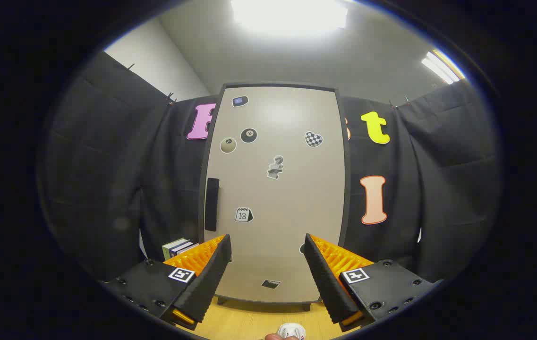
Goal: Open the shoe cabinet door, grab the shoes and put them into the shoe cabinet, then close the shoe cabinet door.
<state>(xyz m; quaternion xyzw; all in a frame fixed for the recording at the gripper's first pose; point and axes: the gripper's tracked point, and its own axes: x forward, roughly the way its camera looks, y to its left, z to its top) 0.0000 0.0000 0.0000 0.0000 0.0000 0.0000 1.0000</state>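
Gripper view: fingers (pixel 267 257) spread, empty; one shoe cabinet (pixel 275 189), door closed, one handle (pixel 211 204).

Smooth, faintly glossy cabinet door (pixel 277 198); matt dark handle (pixel 211 204); pale wood-look floor (pixel 249 321); ribbed gripper (pixel 267 255) fingers spread apart

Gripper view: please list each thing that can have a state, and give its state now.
Shoe cabinet door: shut, flat in its frame, stickers on it.
Door handle: upright bar near the door's edge, untouched.
Tool: open, fingers wide apart, holding nothing, facing the door from a distance.
Books: stacked beside the cabinet, closed.
White object: on the wooden floor below the fingers; too little shows to tell more.
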